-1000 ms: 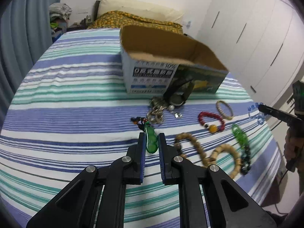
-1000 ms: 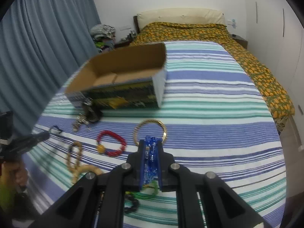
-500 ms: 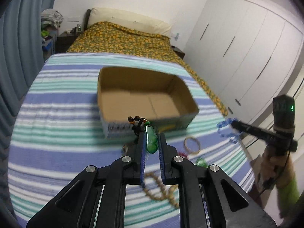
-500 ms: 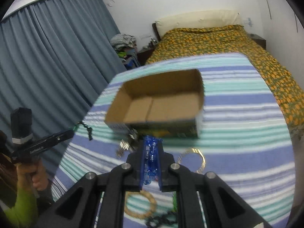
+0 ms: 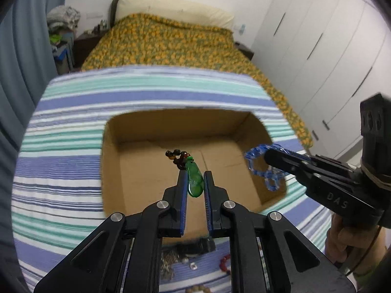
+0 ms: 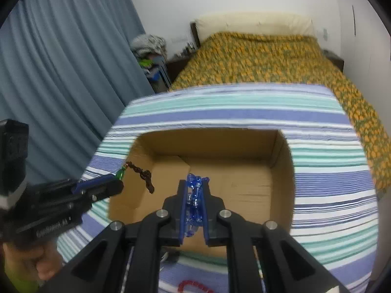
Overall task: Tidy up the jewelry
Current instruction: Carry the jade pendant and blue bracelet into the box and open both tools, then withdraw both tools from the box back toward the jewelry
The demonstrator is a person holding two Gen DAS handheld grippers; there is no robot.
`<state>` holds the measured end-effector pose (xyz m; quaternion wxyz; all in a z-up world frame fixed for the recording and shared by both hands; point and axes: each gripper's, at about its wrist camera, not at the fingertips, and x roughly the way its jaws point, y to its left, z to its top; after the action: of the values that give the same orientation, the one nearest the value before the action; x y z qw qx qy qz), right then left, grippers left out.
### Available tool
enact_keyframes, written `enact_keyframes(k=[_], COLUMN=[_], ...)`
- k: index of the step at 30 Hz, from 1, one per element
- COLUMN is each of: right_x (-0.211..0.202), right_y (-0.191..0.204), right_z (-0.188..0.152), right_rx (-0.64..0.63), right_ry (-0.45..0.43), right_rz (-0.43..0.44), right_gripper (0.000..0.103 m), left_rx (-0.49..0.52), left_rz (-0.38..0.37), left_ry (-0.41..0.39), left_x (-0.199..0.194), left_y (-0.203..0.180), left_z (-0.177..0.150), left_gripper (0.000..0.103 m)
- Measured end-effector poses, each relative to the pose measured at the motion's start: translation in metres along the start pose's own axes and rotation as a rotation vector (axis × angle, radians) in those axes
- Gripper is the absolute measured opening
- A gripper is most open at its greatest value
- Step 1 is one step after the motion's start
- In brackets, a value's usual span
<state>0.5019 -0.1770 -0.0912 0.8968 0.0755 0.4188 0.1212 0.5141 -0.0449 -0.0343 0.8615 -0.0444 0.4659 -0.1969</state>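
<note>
Left: the left gripper (image 5: 194,183) was pinched on a green pendant (image 5: 194,180), held above the open cardboard box (image 5: 110,161) on the striped cloth (image 5: 61,131). The pendant's long axis ran along the fingers, narrow end forward, where a short dark beaded cord (image 5: 176,156) curled free; seen from the right wrist, that cord (image 6: 141,176) hung down over the box's left wall. The pendant looked hard, smooth and light, probably slippery and liable to chip; a flat-face pinch at mid-length, as shown, suited it, the limp cord offering no firm hold.

Right: the right gripper (image 6: 194,201) was clamped on a blue translucent chain bracelet (image 6: 194,195), also above the box. In the left wrist view its loops (image 5: 259,166) drooped from the fingertips over the box's right side. It appeared light, fully flexible and without fixed axis; bunched links lay lengthwise between the pads. Grasping several links together seemed safest.

Foreground: remaining beads, including a red bracelet (image 6: 193,285), lay on the cloth before the box.
</note>
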Motion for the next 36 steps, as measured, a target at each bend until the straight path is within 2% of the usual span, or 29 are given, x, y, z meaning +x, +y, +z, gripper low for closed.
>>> enact_keyframes(k=[5, 8, 9, 10, 11, 12, 14, 18, 23, 28, 36], right_x=[0.041, 0.050, 0.051, 0.052, 0.050, 0.049, 0.039, 0.020, -0.012, -0.053, -0.110], right_y=[-0.013, -0.014, -0.013, -0.013, -0.013, -0.016, -0.019, -0.022, -0.018, -0.014, -0.019], right_z=[-0.002, -0.003, -0.004, -0.003, -0.004, -0.003, -0.006, -0.013, -0.038, -0.091, -0.200], right_rx=[0.033, 0.031, 0.031, 0.033, 0.037, 0.041, 0.048, 0.050, -0.007, -0.090, -0.136], right_ry=[0.069, 0.081, 0.076, 0.073, 0.063, 0.052, 0.020, -0.018, -0.061, -0.075, -0.085], right_rz=[-0.022, -0.010, -0.014, -0.014, -0.013, -0.015, -0.033, -0.055, -0.091, -0.127, -0.206], right_gripper=[0.011, 0.017, 0.023, 0.037, 0.044, 0.044, 0.050, 0.052, 0.053, 0.053, 0.053], left_rx=[-0.031, -0.030, -0.031, -0.030, -0.030, -0.032, -0.035, -0.040, 0.027, 0.074, 0.020], left_rz=[0.018, 0.034, 0.049, 0.056, 0.067, 0.089, 0.124, 0.151, 0.197, 0.237, 0.279], left_ry=[0.046, 0.054, 0.056, 0.058, 0.058, 0.047, 0.013, -0.015, -0.044, -0.063, -0.088], left_x=[0.032, 0.040, 0.041, 0.042, 0.042, 0.040, 0.033, 0.015, -0.019, -0.050, -0.092], left_y=[0.002, 0.000, 0.000, -0.002, 0.000, 0.002, 0.007, 0.013, 0.015, 0.017, 0.024], left_z=[0.002, -0.001, -0.002, -0.002, -0.001, -0.002, -0.005, -0.018, -0.055, -0.115, -0.222], left_gripper=[0.011, 0.013, 0.023, 0.034, 0.059, 0.075, 0.091, 0.093, 0.096, 0.097, 0.098])
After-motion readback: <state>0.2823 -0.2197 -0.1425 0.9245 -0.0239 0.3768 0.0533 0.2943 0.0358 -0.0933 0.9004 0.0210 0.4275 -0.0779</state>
